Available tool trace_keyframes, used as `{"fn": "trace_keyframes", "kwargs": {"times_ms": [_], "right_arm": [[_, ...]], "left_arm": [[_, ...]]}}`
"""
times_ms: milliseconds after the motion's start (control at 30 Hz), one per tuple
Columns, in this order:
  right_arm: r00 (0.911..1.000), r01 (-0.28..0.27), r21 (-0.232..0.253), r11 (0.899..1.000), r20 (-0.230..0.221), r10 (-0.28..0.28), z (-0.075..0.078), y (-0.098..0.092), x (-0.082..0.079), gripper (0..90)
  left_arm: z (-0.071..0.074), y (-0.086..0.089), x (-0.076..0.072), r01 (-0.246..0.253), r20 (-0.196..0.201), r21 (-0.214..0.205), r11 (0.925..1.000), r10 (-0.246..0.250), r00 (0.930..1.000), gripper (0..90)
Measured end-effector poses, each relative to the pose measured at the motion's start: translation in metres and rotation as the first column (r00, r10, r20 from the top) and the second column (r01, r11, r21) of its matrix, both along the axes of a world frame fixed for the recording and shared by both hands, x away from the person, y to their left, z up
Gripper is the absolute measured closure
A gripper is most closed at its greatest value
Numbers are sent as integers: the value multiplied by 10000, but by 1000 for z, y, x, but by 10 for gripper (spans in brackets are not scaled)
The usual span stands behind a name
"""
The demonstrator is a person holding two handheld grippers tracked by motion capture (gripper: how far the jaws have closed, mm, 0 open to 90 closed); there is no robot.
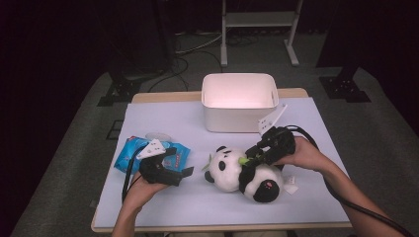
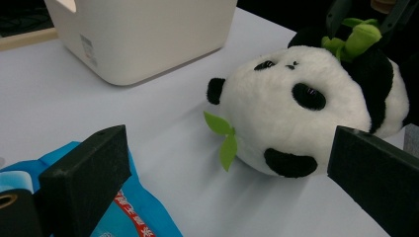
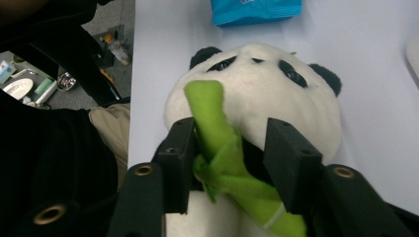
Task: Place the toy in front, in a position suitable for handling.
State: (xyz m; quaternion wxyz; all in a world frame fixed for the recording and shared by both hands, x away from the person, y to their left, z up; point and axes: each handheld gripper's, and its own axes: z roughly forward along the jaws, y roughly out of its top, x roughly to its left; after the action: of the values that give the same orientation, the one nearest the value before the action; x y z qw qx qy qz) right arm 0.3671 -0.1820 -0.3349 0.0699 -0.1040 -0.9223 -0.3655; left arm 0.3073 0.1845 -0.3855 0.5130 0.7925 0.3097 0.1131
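Note:
A black-and-white plush panda (image 1: 242, 173) lies on its back on the white table cover, holding a green bamboo stalk (image 1: 243, 160). My right gripper (image 1: 253, 157) comes down on its chest. In the right gripper view the jaws (image 3: 230, 143) straddle the stalk (image 3: 217, 133) with slack on one side, so it is open; the panda's head (image 3: 257, 98) lies beyond. My left gripper (image 1: 185, 173) rests left of the panda, open and empty. Through its wide jaws (image 2: 230, 148) I see the panda's face (image 2: 296, 113) and a green leaf.
A blue packet (image 1: 131, 153) lies under and behind my left gripper, with a small pale disc (image 1: 158, 135) just beyond it. A white bin (image 1: 239, 116) stands at the back of the table, close behind the panda. The table's front edge runs near both forearms.

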Motion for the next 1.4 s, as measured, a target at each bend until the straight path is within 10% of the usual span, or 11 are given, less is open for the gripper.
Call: {"fn": "trace_keyframes", "kwargs": {"times_ms": [800, 1400], "right_arm": [[9961, 828, 242, 9963, 298, -835, -2, -45, -18, 379], [9946, 973, 238, 9950, 351, -981, -18, -52, -19, 356]], "left_arm": [[11, 11, 12, 950, 186, 786, 9924, -967, 9951, 66], [27, 44, 35, 2019, -210, 2070, 9573, -2019, 9792, 226]]}}
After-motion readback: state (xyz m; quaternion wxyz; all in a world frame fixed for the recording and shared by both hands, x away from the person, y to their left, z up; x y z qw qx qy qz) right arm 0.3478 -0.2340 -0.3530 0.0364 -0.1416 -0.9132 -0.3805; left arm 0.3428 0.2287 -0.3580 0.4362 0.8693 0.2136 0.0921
